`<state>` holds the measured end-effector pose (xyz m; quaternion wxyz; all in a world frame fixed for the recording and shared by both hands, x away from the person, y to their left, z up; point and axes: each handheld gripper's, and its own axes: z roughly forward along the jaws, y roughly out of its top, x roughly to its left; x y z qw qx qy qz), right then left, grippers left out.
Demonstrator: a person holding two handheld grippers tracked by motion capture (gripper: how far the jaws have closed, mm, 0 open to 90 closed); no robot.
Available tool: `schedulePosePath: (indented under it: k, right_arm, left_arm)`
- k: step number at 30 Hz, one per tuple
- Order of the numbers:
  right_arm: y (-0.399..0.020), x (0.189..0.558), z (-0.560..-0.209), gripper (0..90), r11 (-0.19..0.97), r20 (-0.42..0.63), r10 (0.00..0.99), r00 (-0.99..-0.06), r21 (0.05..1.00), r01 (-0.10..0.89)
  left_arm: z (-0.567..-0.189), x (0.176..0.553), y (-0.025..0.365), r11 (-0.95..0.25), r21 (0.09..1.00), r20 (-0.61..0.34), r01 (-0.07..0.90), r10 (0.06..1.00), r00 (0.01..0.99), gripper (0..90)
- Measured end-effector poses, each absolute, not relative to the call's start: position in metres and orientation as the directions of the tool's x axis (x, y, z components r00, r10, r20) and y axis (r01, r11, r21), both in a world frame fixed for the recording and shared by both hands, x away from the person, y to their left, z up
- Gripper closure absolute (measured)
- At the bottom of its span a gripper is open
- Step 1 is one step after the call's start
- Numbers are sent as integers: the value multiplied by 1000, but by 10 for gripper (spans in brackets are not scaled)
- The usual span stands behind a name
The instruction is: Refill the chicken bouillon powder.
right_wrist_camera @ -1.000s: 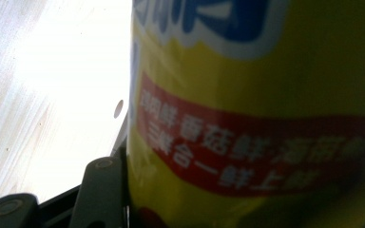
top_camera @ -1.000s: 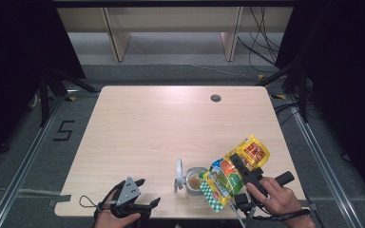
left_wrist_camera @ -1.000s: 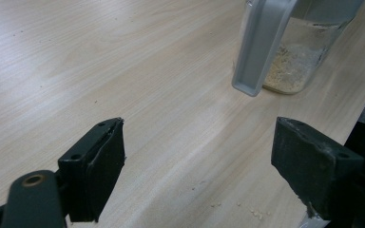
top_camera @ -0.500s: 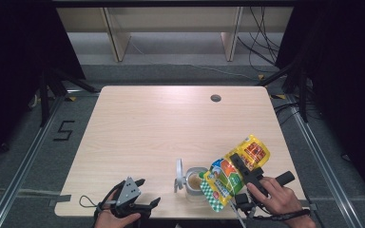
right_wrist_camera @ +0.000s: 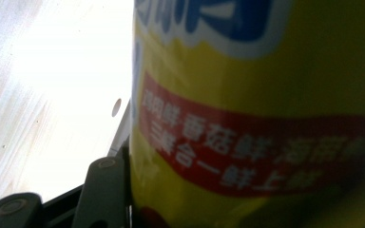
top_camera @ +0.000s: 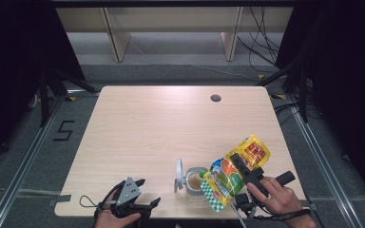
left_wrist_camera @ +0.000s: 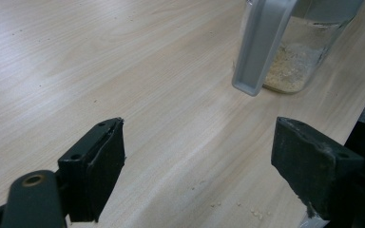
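A yellow printed food bag [top_camera: 233, 171] hangs tilted, its lower green-checked end over an open glass jar [top_camera: 195, 181] near the table's front edge. My right gripper [top_camera: 241, 166] is shut on the bag; one black jaw lies across its face, and the other is hidden behind it. Up close the bag [right_wrist_camera: 266, 118] presses against that jaw. The jar holds pale crumbs, and its grey lid [top_camera: 179, 175] stands flipped up on the left side. My left gripper [top_camera: 147, 191] rests open at the front left, pointing toward the jar [left_wrist_camera: 304, 57] and its lid [left_wrist_camera: 261, 42], with nothing in my left gripper [left_wrist_camera: 197, 142].
The wooden table [top_camera: 147, 128] has a round cable hole [top_camera: 216, 98] at its far right. A few crumbs [left_wrist_camera: 237, 206] lie on the wood before the left jaws. Dark floor and metal rails surround the table.
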<state>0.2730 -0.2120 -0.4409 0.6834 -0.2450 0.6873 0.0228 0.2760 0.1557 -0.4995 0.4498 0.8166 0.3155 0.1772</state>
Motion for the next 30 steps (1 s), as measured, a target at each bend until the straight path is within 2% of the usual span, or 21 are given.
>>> schedulePosePath:
  k: [16, 20, 21, 22, 30]
  right_arm:
    - [-212, 272, -439, 497, 876, -944, -328, 40, -319, -361]
    - [-212, 272, -440, 497, 881, -947, -319, 43, -312, -356]
    - [-214, 272, -443, 497, 895, -960, -281, 24, -270, -356]
    - [-212, 272, -440, 497, 880, -948, -316, 43, -310, -361]
    - [-212, 272, -439, 498, 880, -947, -318, 45, -312, -357]
  left_arm:
    - [-499, 276, 156, -402, 843, 5, 358, 671, 742, 181]
    - [-499, 276, 156, -399, 844, 4, 358, 673, 740, 181]
    - [-499, 276, 156, -400, 844, 5, 357, 671, 741, 181]
    - [-499, 276, 156, -401, 843, 4, 358, 671, 741, 181]
    - [-499, 275, 155, -381, 844, -18, 378, 683, 730, 181]
